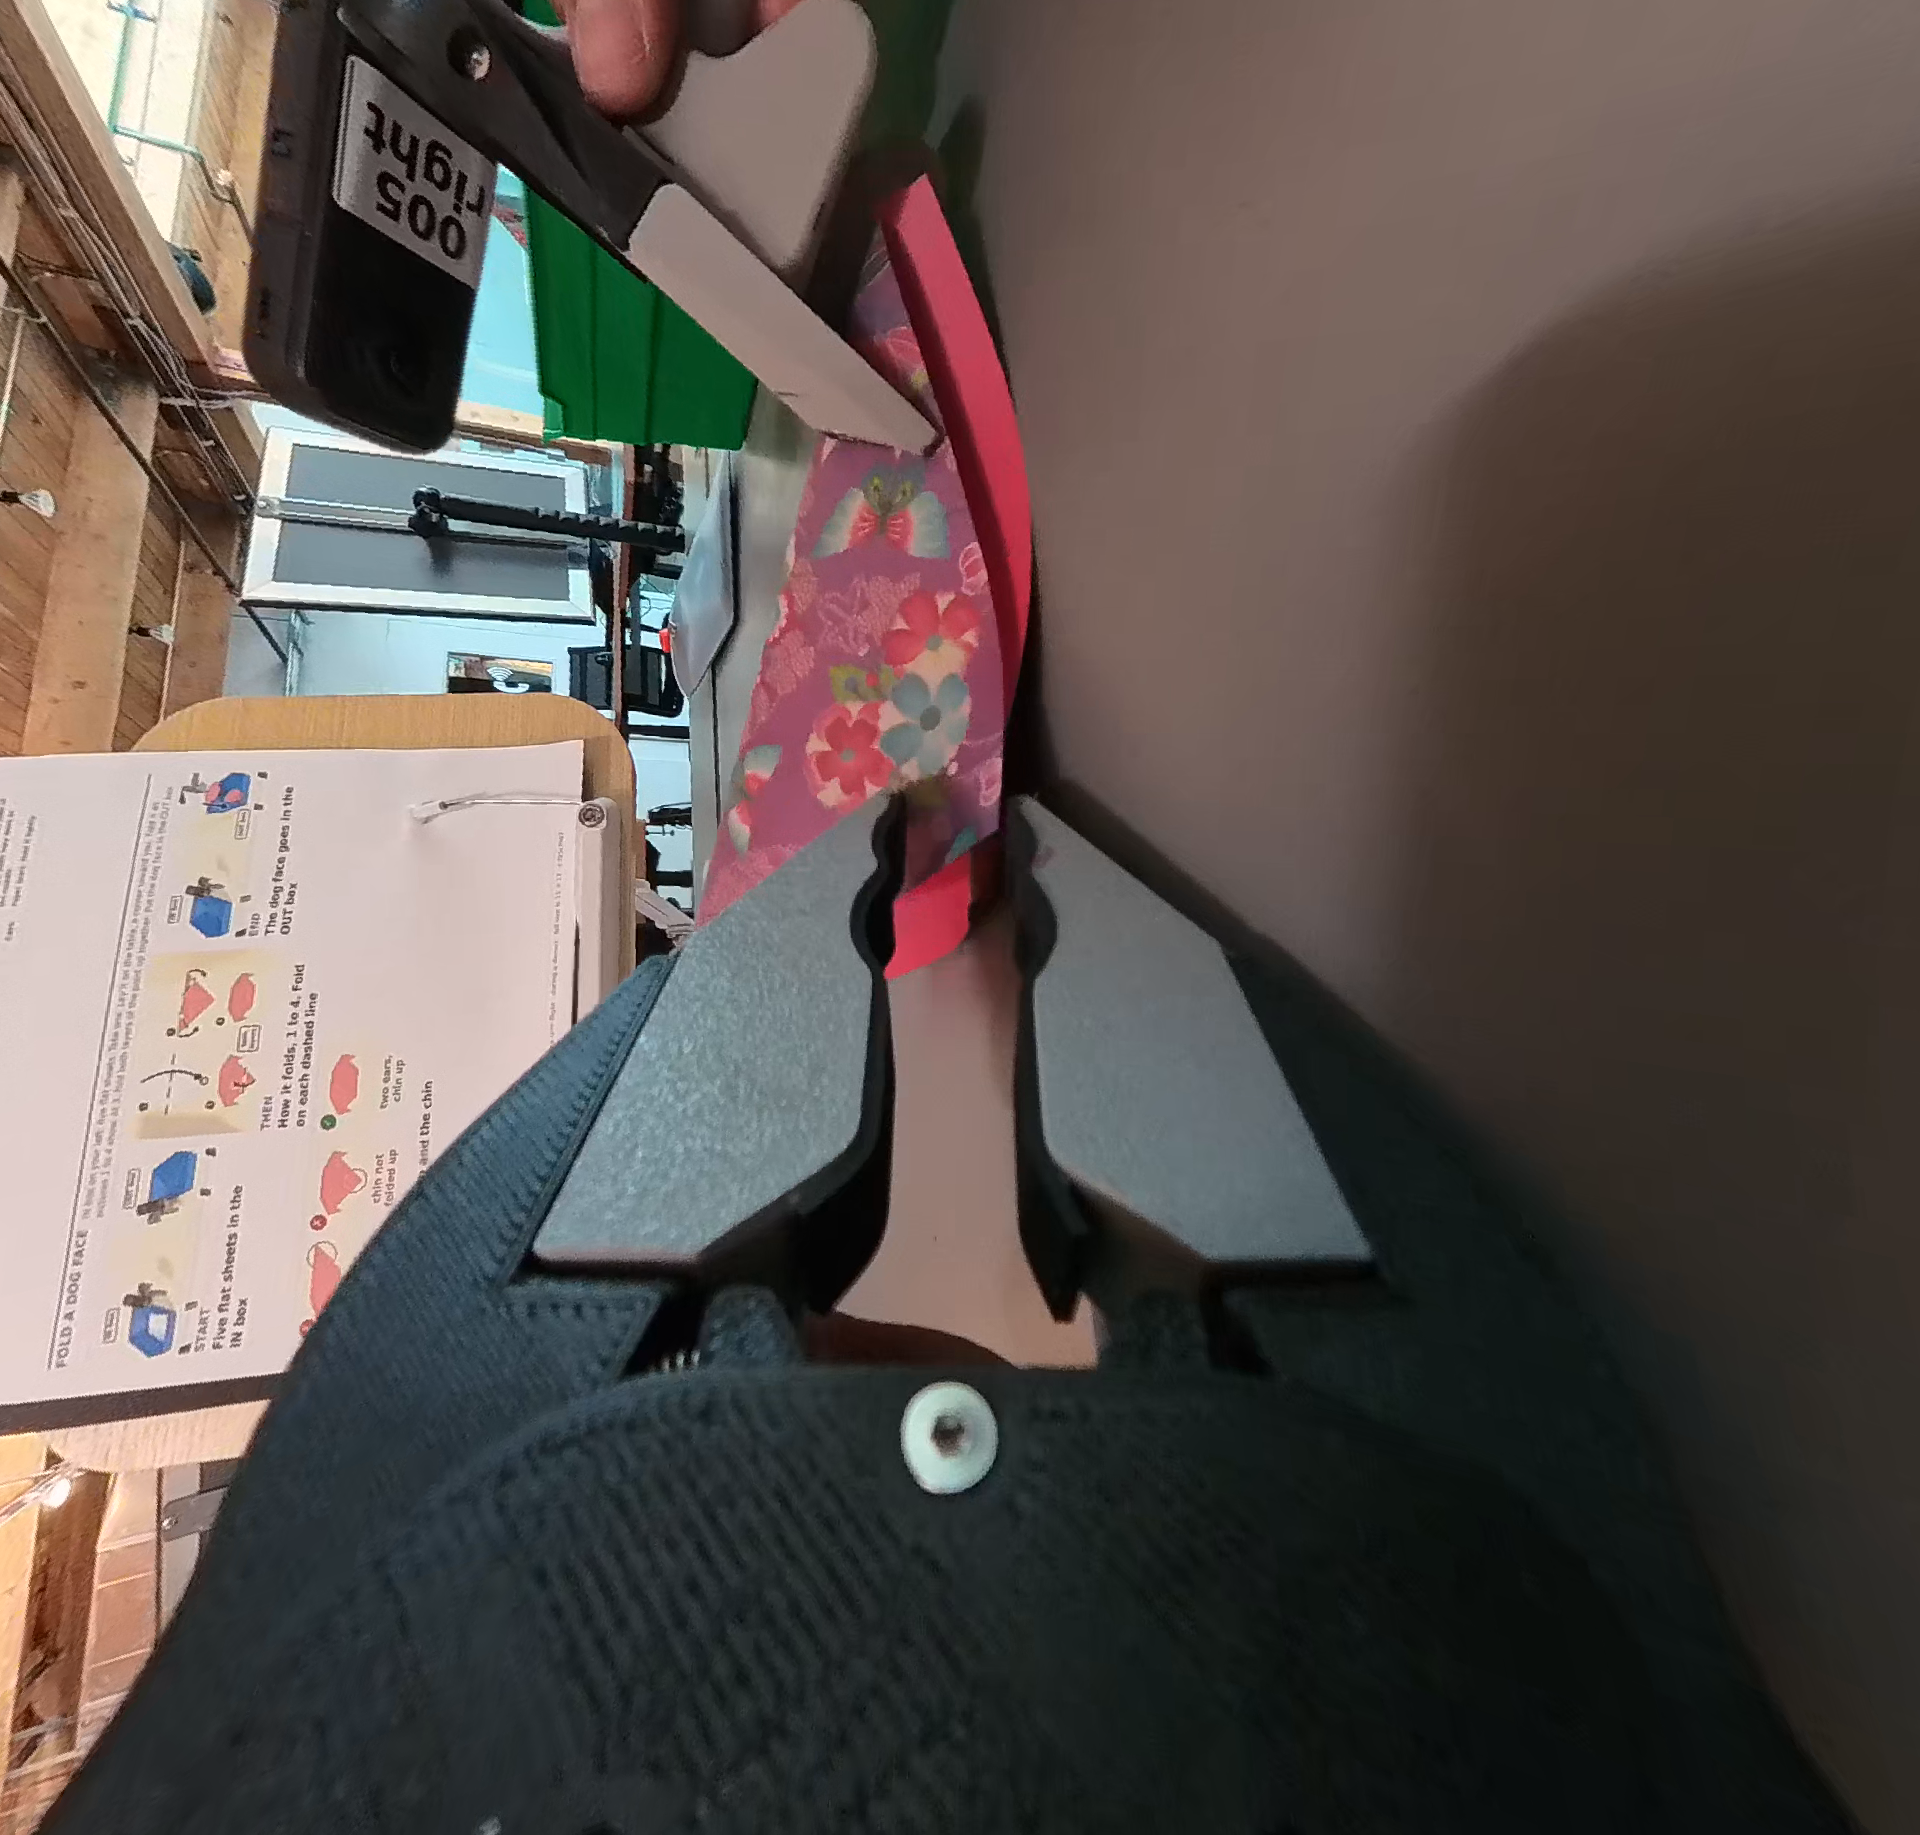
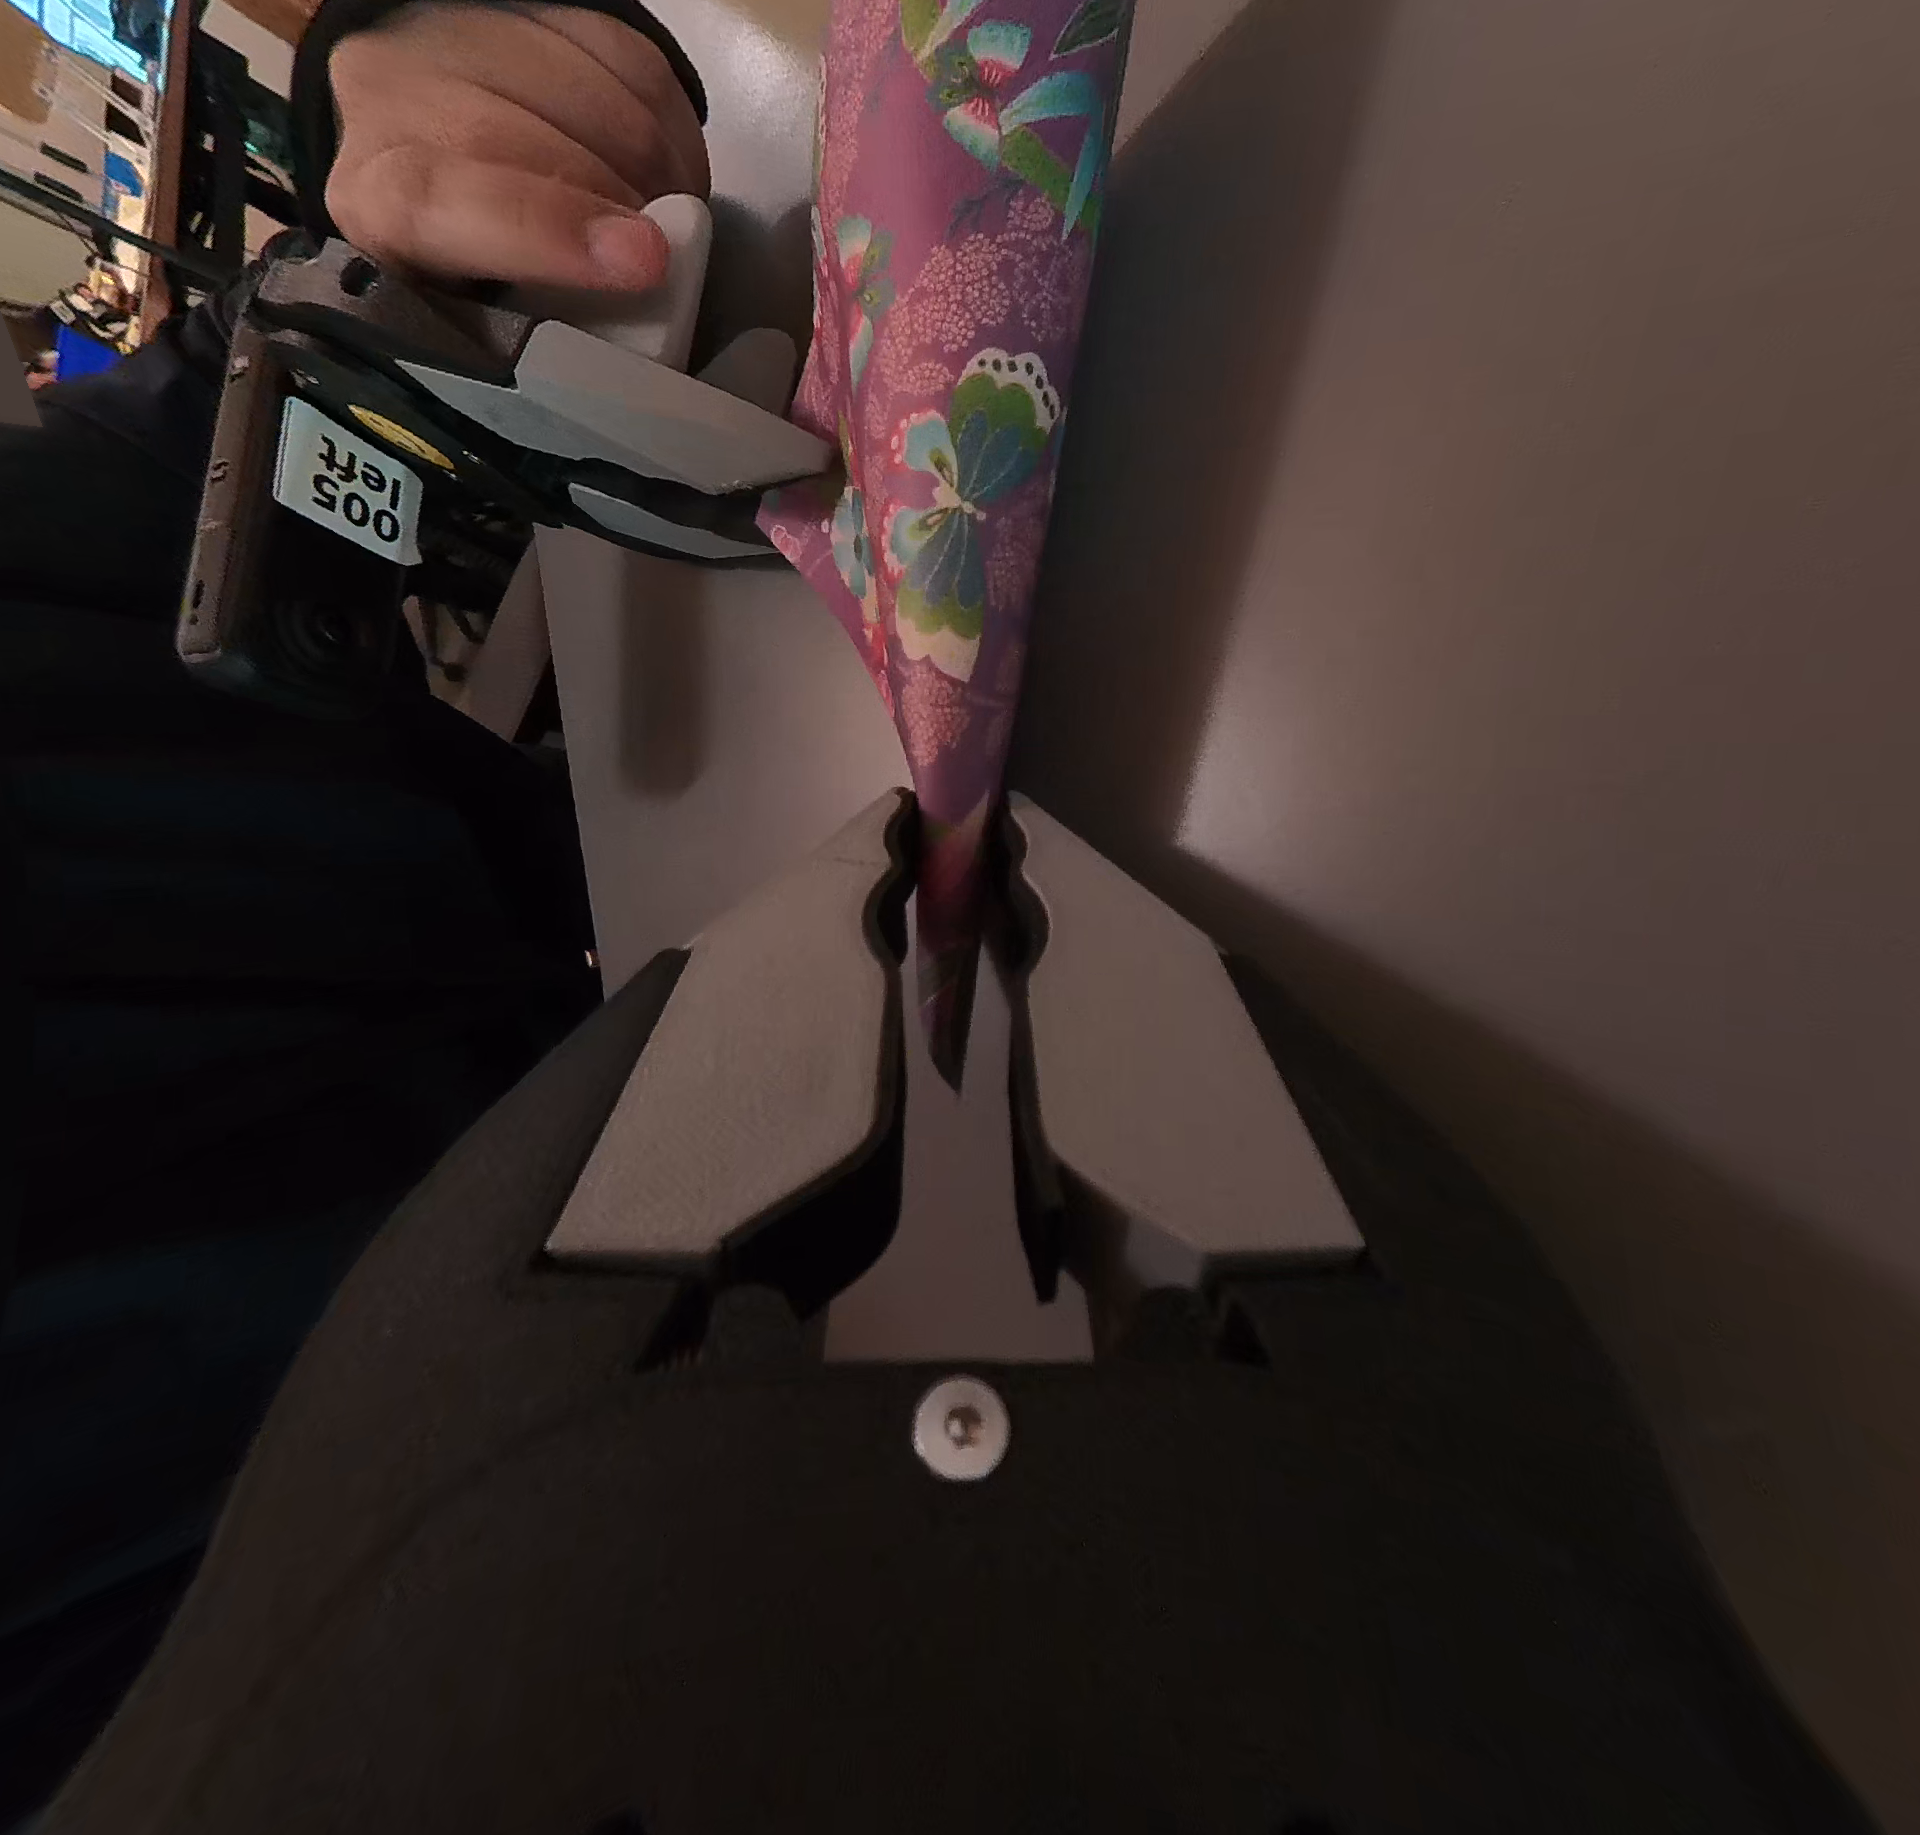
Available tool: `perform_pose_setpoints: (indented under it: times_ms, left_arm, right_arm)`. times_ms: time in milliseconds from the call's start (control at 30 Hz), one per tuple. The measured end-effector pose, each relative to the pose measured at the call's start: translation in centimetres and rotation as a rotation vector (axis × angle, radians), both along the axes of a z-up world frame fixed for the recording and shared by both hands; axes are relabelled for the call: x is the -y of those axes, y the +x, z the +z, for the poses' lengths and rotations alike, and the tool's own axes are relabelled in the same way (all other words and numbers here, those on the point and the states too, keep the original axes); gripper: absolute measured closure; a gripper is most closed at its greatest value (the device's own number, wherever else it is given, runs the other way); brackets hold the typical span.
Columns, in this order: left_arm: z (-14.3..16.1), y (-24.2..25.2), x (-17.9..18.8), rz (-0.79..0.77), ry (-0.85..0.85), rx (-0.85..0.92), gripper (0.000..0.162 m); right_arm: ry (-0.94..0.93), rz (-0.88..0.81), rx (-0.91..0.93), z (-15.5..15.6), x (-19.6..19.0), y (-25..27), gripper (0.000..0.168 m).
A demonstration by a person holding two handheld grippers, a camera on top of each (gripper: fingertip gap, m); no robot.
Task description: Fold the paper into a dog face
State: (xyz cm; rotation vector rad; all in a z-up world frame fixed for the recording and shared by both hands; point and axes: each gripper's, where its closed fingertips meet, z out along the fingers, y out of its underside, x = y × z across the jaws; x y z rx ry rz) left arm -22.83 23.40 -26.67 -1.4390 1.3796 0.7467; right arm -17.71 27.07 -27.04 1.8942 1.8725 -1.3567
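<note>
Pinching the paper (image 2: 966,497) at two separate points, both tools hold it lifted off the grey table (image 2: 1558,435), with the patterned purple face outward and the plain red underside (image 1: 971,351) curling toward the tabletop. The right gripper (image 2: 961,829) is clamped on a narrow corner that runs down between its fingertips, the sheet fanning out ahead of them. The left gripper (image 1: 951,829) has its jaws only part closed; the paper's edge sits against its upper finger, and from its own camera I cannot tell whether it truly grips, though from the right camera its tips appear closed on the sheet's side edge. Holding two spread points probably keeps the sheet taut, so corners can be brought together for a fold. An instruction sheet (image 1: 312,1058) stands off to the left tool's side.
</note>
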Motion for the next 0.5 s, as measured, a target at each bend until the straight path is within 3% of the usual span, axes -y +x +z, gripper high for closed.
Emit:
perform_pose_setpoints:
  times_ms: [367, 500]
  left_arm:
    - [0.2, -0.2, 0.1, -0.005, 0.005, -0.012, 0.142]
    - [0.2, -0.8, 1.3, -0.013, -0.126, 0.103, 0.136]
  right_arm:
    - [-0.086, -0.060, 0.027, 0.1, -0.4, -0.1, 0.159]
    - [-0.092, -0.084, 0.046, -0.1, -1.4, 0.4, 0.159]
